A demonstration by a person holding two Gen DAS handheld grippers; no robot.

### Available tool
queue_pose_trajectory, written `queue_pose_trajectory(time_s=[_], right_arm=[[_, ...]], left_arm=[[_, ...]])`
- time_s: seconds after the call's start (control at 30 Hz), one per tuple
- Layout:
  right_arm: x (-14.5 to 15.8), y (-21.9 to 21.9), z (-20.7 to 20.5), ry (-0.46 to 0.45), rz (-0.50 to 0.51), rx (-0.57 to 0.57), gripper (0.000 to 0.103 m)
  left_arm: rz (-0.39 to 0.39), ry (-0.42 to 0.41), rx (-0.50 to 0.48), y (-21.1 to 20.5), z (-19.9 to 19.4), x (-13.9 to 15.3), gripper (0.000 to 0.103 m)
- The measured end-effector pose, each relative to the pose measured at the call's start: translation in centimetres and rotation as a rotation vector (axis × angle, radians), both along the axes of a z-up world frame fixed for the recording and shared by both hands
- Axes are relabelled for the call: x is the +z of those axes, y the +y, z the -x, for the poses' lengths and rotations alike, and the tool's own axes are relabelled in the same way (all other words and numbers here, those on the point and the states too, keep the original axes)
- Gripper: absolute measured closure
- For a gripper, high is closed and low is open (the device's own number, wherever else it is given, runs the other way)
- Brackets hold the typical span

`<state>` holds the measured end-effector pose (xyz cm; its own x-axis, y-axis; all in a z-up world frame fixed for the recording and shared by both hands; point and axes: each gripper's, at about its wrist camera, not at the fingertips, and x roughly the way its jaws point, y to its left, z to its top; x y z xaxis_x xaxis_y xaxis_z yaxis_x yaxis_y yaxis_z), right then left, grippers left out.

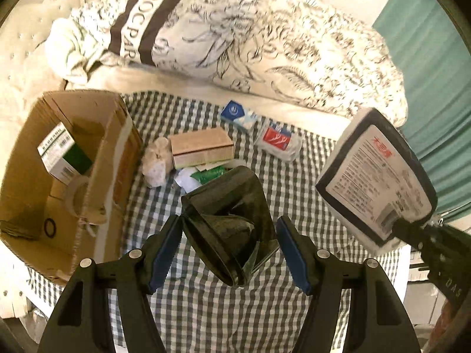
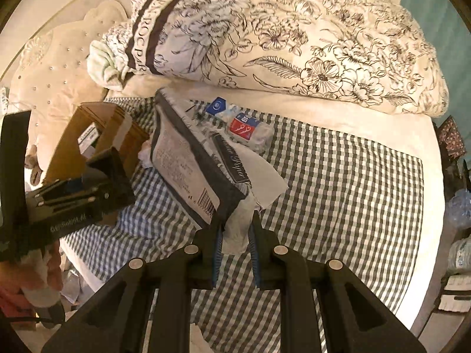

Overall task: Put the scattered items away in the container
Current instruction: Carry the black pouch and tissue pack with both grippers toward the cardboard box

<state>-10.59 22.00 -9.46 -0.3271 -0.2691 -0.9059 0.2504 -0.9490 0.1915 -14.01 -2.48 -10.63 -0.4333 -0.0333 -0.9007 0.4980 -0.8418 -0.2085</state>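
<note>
An open cardboard box [image 1: 97,158] stands at the left on the checked cloth [image 1: 206,309], with a green-and-white carton [image 1: 63,154] and a tape roll [image 1: 77,194] inside. My left gripper [image 1: 232,244] is shut on a dark folded wallet-like case [image 1: 229,220], held above the cloth right of the box. My right gripper [image 2: 234,245] is shut on a large tissue pack [image 2: 191,161], lifted in the air; the pack also shows at the right in the left wrist view [image 1: 376,176]. A tan small box [image 1: 201,147], a white pouch [image 1: 156,158] and green sachets [image 1: 209,173] lie on the cloth.
Two small tissue packets, blue [image 1: 237,114] and red [image 1: 278,141], lie near the cloth's far edge. A floral duvet [image 2: 309,47] is heaped behind. A teal curtain [image 1: 426,58] hangs at the right. The bed's right edge [image 2: 429,235] borders clutter on the floor.
</note>
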Motion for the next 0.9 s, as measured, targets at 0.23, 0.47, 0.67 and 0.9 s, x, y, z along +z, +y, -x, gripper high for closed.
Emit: queue_pose_trajectory(time_s=[0.23,0.47,0.67,0.9], right_arm=[[2.9,-0.7,-3.7,0.054,-0.009,-0.003,0.087],[4.2,-1.7,-5.8,0.08,0.008,-0.004,0.087],[4.4,-3.1,-6.8,0.076,0.038,0.024,0.087],[4.8,-5.6,-6.9,0.081,0.062,0.097,0.087]], left_arm=[[0.04,0.042,-0.027,-0.2,-2.1,2.6,0.035],[0.081,0.061,-0.031,-0.8,-4.6,4.3,0.035],[0.102,0.059,-0.004,-1.6,-6.7,4.8,0.035],[0.12,0.049,0.063,-3.2,-9.8,5.4,0.035]])
